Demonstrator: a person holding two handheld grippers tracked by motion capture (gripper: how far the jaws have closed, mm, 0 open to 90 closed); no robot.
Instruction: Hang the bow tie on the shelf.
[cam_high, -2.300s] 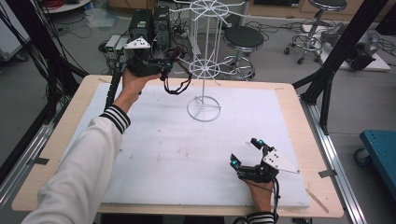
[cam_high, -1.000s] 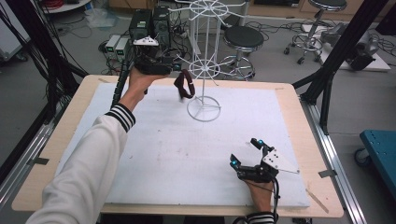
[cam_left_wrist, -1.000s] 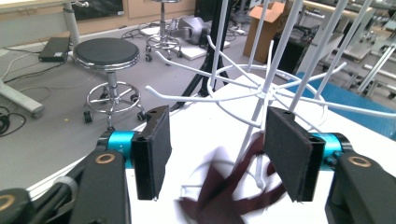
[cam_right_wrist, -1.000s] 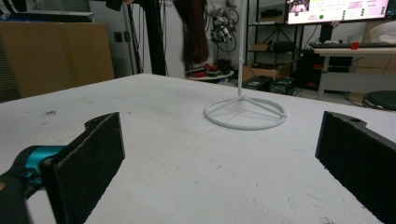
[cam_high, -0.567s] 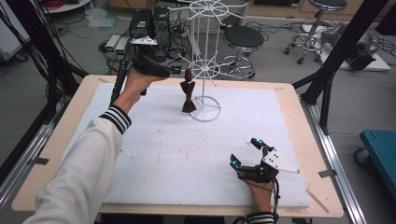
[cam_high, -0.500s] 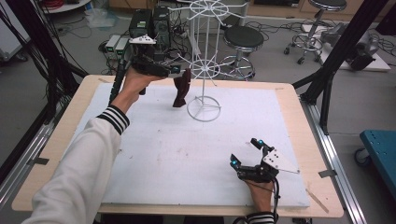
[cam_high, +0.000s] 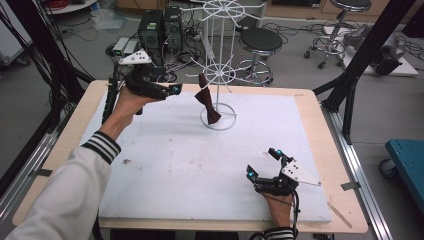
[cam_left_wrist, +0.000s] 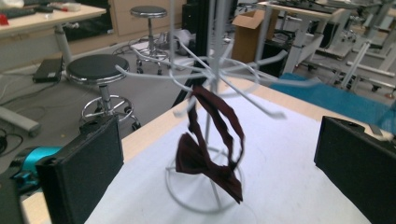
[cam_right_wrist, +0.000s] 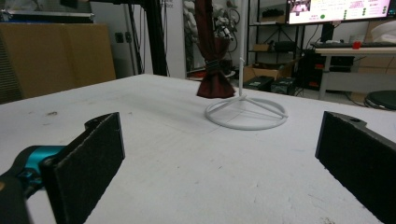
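**Bow tie let go, now hanging on the rack**

Now that the left gripper (cam_high: 172, 90) has let go and drawn back a little, the bow tie (cam_high: 207, 104) hangs free from a lower arm of the white wire rack (cam_high: 218, 74); a second ago it was held right at those jaws. Left jaws stand spread, nothing between them, with the tie just ahead in the left gripper view. Hanging step looks done, in my judgement. Right gripper (cam_high: 265, 165) rests on the white mat (cam_high: 200, 165) near the front edge, jaws spread and empty, unmoved throughout. Tie: dark maroon cloth, its strap looped over the wire, its bow knot hanging low, just above the rack's ring base (cam_right_wrist: 246, 113). Slightly blurred, possibly swinging.
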